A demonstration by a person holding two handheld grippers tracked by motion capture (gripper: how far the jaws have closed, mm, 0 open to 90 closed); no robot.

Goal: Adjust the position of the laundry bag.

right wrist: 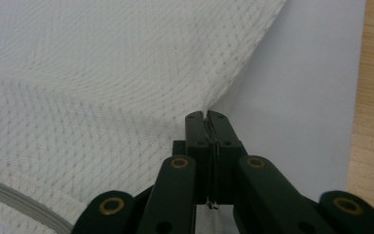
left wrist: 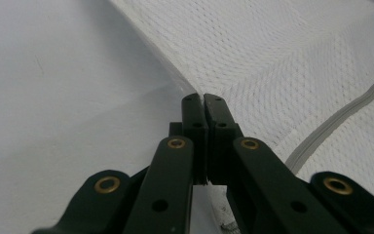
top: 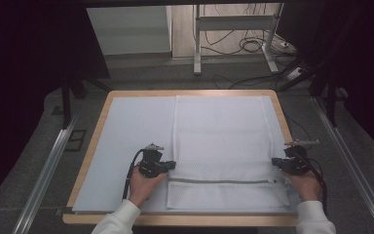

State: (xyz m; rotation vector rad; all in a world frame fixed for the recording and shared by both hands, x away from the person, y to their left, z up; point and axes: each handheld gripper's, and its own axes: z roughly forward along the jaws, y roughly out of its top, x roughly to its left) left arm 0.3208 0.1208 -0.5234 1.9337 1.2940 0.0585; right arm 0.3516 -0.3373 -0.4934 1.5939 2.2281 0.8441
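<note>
Pinching mesh bag (top: 224, 141) edges, left gripper (top: 171, 165), right gripper (top: 275, 162), zipper (left wrist: 336, 119) close-up.

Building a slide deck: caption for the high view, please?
Both grippers, left and right, pinch opposite edges of a white mesh bag.

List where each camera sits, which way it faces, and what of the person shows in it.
High view: above the near edge, facing forward and down on the table; forearms, hands and both grippers show.
Left gripper view: on the left gripper, along shut jaws pinching the mesh bag.
Right gripper view: on the right gripper, likewise.
Shared: bag and zip.
</note>
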